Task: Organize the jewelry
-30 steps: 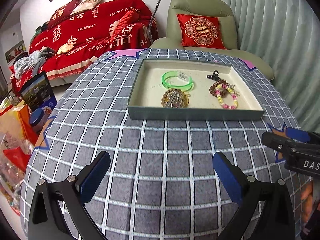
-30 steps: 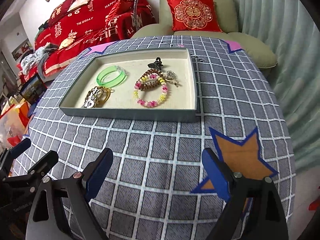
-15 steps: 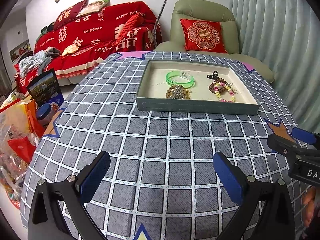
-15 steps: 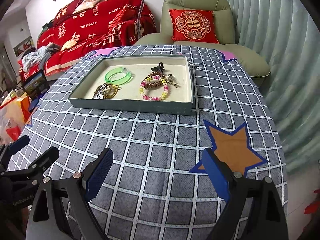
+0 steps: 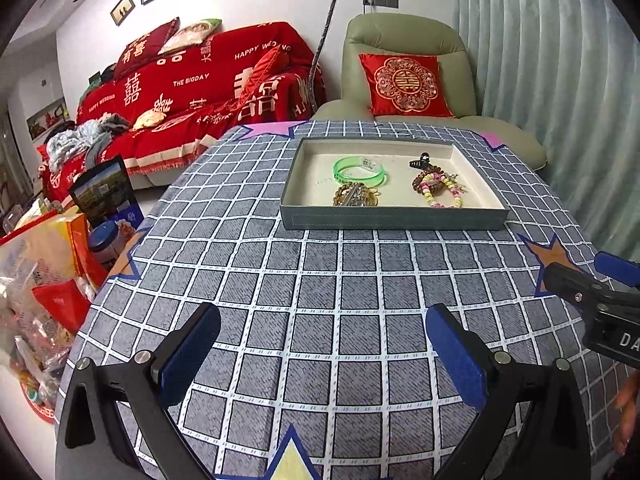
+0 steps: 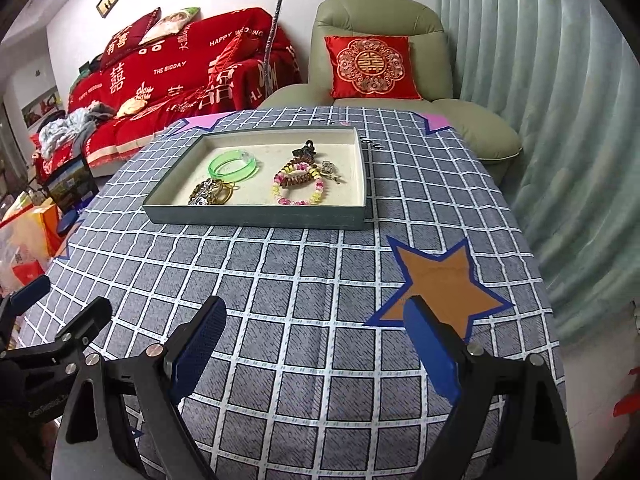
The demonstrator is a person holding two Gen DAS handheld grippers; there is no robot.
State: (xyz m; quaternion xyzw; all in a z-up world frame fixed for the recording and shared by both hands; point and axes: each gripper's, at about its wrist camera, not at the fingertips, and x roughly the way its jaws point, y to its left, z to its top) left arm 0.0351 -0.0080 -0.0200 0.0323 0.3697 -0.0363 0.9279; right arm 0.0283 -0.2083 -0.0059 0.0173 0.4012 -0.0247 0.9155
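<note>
As the left wrist view is being taken in, the left gripper (image 5: 322,354) is being held spread wide over the checked counter (image 5: 360,280), with nothing being pinched between its blue pads; the tray (image 5: 394,218) is being seen well ahead, toward the far edge, and a green bangle (image 5: 359,170), a gold chain heap (image 5: 356,196), a beaded bracelet (image 5: 440,192) and a dark hair clip (image 5: 420,160) are being carried inside it; the right gripper's tip is being glimpsed at the right edge.

From the right wrist view, the right gripper (image 6: 316,342) is likewise being held spread and empty; an orange star (image 6: 444,280) is being shown just beyond its right pad, and the tray (image 6: 256,216) is being shown farther off, the green bangle (image 6: 234,164) lying left of the beaded bracelet (image 6: 300,188).
</note>
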